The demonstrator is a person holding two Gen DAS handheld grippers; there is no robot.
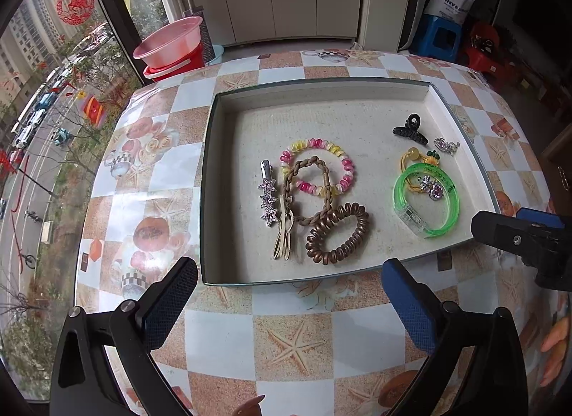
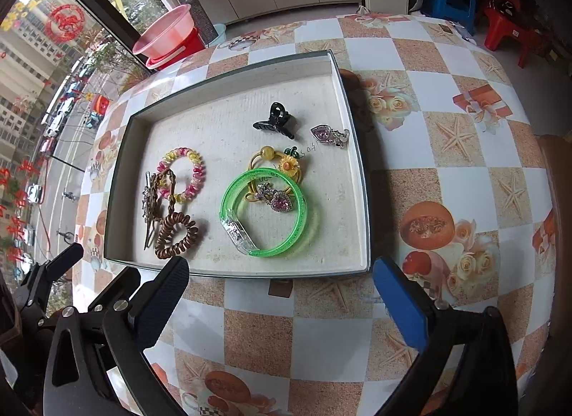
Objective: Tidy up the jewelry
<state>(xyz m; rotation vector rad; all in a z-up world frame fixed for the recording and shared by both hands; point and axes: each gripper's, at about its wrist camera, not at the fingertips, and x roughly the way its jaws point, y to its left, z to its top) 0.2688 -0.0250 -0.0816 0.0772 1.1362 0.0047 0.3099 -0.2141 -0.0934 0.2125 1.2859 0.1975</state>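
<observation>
Star hair clip (image 1: 267, 197) lies lengthwise, pointing toward tray's (image 1: 211, 180) far wall

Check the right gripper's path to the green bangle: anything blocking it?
Only the tray's near wall lies between the open right gripper and the green bangle. A heart brooch rests inside the bangle's ring.

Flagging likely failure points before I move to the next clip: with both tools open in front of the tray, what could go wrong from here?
1. The braided brown hair tie is laced through the pink-yellow coil bracelet and lies against the bronze spiral tie; lifting one may drag the others.
2. A heart brooch and yellow band overlap the green bangle, so grabbing the bangle could fling them.
3. The star clip lies flat and thin, easy to miss.
</observation>
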